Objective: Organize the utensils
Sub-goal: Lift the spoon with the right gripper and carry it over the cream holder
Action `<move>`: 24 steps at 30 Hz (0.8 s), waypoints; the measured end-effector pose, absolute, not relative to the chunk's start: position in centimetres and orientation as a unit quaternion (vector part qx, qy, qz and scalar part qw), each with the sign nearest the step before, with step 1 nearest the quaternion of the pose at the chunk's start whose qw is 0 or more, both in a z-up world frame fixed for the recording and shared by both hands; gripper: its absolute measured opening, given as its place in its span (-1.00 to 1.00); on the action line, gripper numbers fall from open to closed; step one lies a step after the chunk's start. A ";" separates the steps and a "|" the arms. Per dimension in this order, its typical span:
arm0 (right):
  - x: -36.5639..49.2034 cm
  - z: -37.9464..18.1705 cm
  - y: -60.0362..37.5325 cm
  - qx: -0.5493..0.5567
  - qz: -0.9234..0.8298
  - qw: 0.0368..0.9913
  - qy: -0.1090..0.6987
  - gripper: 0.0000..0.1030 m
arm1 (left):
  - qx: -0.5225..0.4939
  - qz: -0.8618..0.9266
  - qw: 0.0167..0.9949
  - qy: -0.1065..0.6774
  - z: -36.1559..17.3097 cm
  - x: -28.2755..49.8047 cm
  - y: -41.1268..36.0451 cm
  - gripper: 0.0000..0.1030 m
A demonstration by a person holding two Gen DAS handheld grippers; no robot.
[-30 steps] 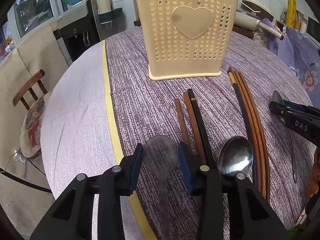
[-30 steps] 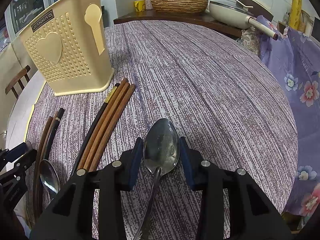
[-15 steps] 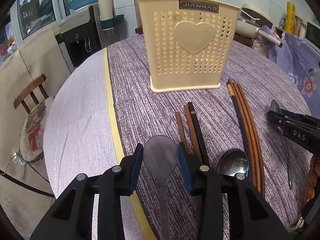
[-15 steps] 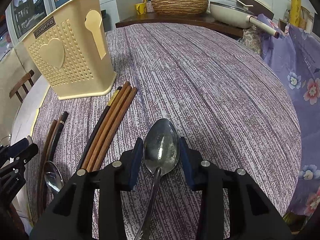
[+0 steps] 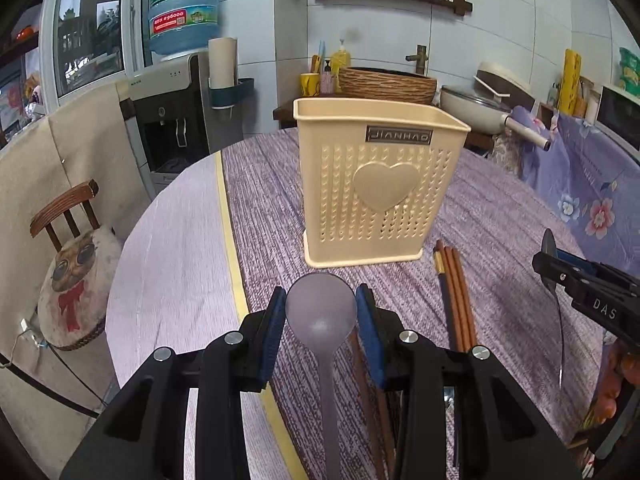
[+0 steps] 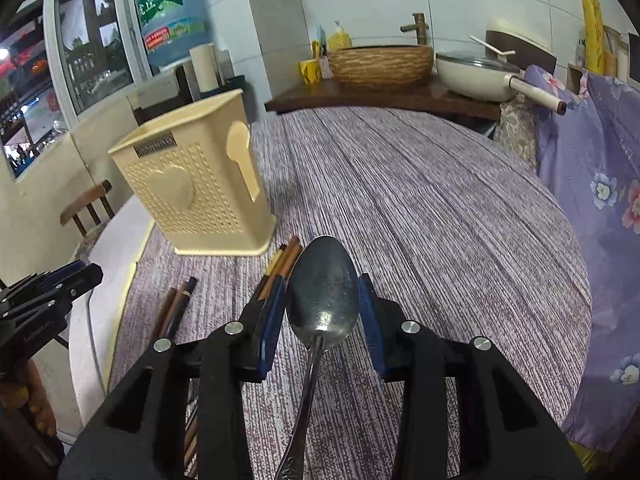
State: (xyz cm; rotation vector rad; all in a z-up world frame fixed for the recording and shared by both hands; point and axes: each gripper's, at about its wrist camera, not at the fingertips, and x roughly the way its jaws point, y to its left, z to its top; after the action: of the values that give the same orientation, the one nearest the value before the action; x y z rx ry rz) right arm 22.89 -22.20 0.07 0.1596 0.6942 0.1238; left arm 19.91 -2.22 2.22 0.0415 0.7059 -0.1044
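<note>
The left tool (image 5: 321, 320) is clamped on a grey spoon (image 5: 321, 312), bowl forward; the right tool (image 6: 322, 310) is likewise clamped on a steel spoon (image 6: 322, 292). Beyond them, chopsticks (image 5: 454, 296) lie on the counter (image 6: 440, 208) at 1 o'clock from the left tool. Farther still, at 12 o'clock, the cream holder (image 5: 372, 196) stands upright.

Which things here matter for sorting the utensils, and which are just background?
Job items:
- grey spoon, clamped in the left hand-held gripper
- metal spoon, clamped in the right hand-held gripper
- cream utensil holder
- chopsticks lying on the table

Just lying about:
- woven basket
- white pan
- water bottle
- chair
</note>
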 end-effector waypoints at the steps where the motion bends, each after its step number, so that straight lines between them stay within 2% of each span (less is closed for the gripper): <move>1: 22.9 0.2 -22.3 0.080 0.060 0.936 0.338 -0.27 | 0.019 -0.053 0.937 0.345 2.3 19.9 -2.2 -0.30; 24: 21.8 2.7 -22.2 0.074 0.069 0.946 0.308 -0.27 | -0.003 -0.058 0.947 0.317 4.2 19.8 -1.3 -0.30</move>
State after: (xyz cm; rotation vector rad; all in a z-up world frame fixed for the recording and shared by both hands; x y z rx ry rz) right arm 21.83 -22.21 2.68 0.1505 0.6280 0.1415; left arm 19.82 -1.27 4.24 -0.0058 0.6464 -0.1172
